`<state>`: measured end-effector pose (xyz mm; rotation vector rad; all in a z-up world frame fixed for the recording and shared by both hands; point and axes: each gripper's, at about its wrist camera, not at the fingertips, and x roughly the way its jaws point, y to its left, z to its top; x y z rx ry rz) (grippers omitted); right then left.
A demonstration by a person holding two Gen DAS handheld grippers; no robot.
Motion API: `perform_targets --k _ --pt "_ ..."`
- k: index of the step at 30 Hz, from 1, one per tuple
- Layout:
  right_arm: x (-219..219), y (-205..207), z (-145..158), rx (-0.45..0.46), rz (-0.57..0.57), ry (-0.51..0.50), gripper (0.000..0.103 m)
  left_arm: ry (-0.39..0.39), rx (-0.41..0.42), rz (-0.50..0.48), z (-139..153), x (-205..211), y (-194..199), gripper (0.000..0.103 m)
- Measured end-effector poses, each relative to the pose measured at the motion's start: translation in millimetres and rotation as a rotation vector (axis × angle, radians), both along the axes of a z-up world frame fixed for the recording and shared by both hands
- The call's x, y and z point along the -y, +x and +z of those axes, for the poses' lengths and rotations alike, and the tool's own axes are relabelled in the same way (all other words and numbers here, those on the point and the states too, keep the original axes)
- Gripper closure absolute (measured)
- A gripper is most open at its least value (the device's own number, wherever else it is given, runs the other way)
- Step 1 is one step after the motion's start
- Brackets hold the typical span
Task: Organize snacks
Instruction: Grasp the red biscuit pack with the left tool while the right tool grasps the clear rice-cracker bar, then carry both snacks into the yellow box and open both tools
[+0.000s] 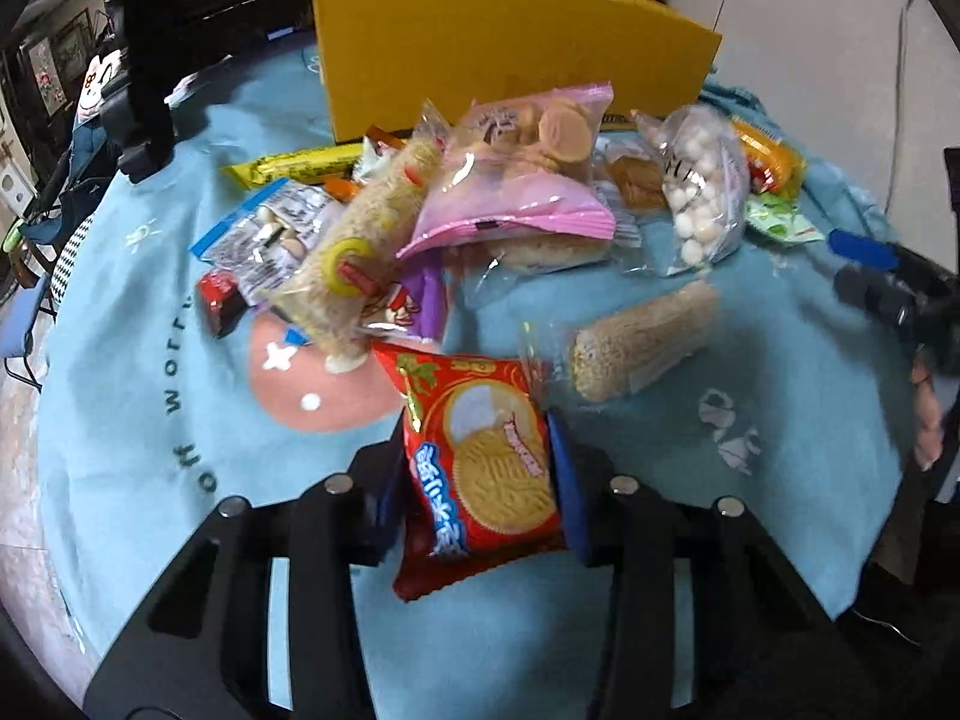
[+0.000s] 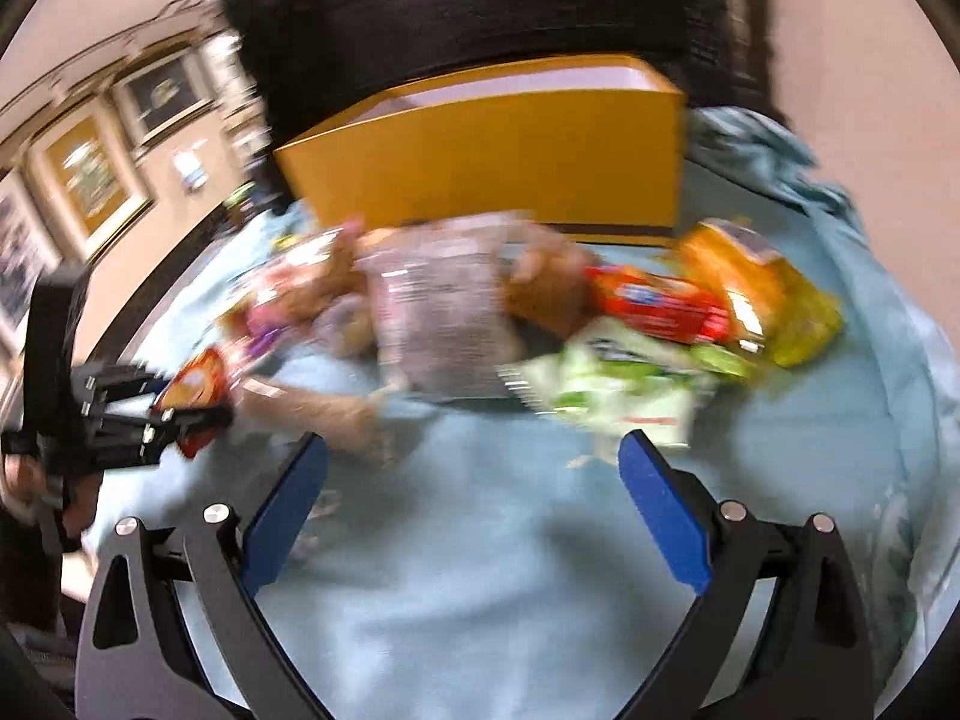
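Red foil, clamped between the blue pads of the left gripper point(image 1: 483, 480): a biscuit packet point(image 1: 480, 468) printed with two round sandwich biscuits and blue-and-white Chinese characters too distorted to read. Squeezed from both sides, packet lifted slightly off the light-blue cloth point(image 1: 150, 360). Just ahead and to the right of the pads, a clear-wrapped puffed-grain roll point(image 1: 645, 339), lying apart from the heap. Ahead and left, a pink round patch point(image 1: 312, 384) on the cloth with a white star and dot; dark lettering further left on the cloth, partly legible as "worry". Beyond, the snack pile: a long grain bar in clear wrap with a yellow ring label point(image 1: 354, 252), a pink bag of round biscuits point(image 1: 522, 180), a clear bag of small white balls point(image 1: 699, 192), a yellow bar point(image 1: 294, 165), an orange-and-yellow pack point(image 1: 771, 159), a green-and-white pack point(image 1: 780, 222). Behind everything, a yellow cardboard box point(image 1: 510, 54), top open.

Spread wide and holding nothing, the right gripper point(image 2: 474, 492), hovering over bare cloth. Ahead of it, blurred, a clear bag with small black print point(image 2: 438, 312), unreadable; to the right of that, a red pack point(image 2: 660, 303) and a green-and-white pack point(image 2: 618, 384).
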<state>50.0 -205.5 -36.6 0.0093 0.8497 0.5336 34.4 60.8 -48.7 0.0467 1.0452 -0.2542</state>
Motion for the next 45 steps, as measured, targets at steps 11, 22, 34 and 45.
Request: perform_targets --k 11,22,34,45 --pt "-99 -30 8 0.217 0.455 -0.245 0.005 -0.041 -0.052 0.003 -11 -8 -3 0.061" --pt "-152 16 -42 0.120 0.649 -0.427 0.056 -0.071 -0.067 0.002 -11 -17 3 0.060" --pt "-88 17 -22 -0.012 0.487 -0.219 0.073 -0.090 -0.033 0.028 0 -21 -2 0.062" --pt "-38 15 19 0.030 0.374 -0.072 0.073 -0.080 0.062 -0.017 42 2 -8 0.062"
